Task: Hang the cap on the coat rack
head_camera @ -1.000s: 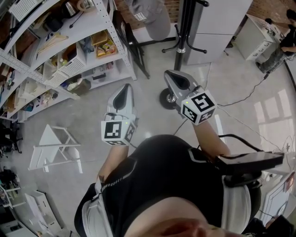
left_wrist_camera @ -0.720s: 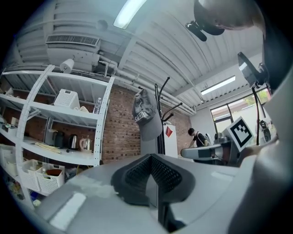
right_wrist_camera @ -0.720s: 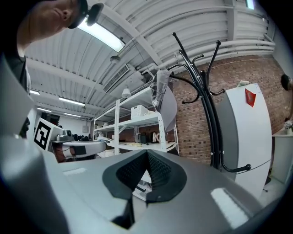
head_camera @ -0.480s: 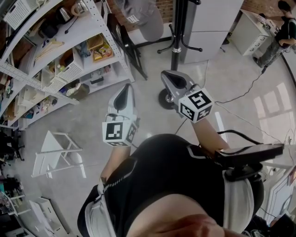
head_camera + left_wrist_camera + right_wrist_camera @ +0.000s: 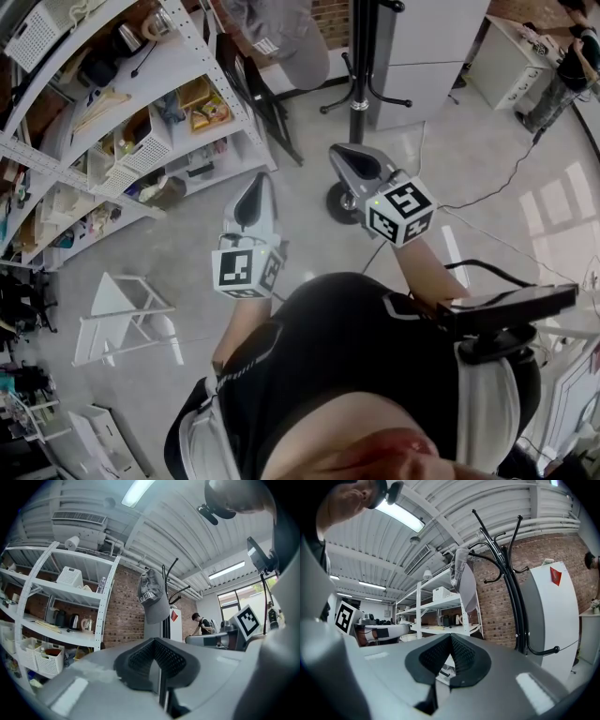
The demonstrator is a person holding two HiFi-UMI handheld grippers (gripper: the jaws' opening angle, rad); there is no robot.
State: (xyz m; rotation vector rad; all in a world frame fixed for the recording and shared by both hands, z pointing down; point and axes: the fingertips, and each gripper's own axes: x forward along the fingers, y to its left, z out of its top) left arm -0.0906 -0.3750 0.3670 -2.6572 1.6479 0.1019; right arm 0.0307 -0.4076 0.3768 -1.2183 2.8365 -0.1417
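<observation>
A grey cap [image 5: 286,37] hangs from a hook of the black coat rack [image 5: 357,70] at the top of the head view. The left gripper view shows the cap [image 5: 152,597] hanging beside the rack [image 5: 165,603], and the right gripper view shows the cap [image 5: 465,581] on a curved arm of the rack [image 5: 511,583]. My left gripper [image 5: 249,200] is shut and empty, held low in front of the person. My right gripper [image 5: 357,165] is shut and empty too, near the rack's round base [image 5: 339,202]. Neither gripper touches the cap.
White metal shelving [image 5: 112,112] full of bins and kettles fills the left. A white folding stand [image 5: 127,314] lies on the floor at the lower left. A white cabinet [image 5: 427,47] stands behind the rack. A cable [image 5: 487,202] runs across the floor at right, where another person [image 5: 572,66] stands by a table.
Both grippers stay shut and hold nearly the same place. The head view has shifted slightly, so the rack and the cap sit a little higher in the frame.
</observation>
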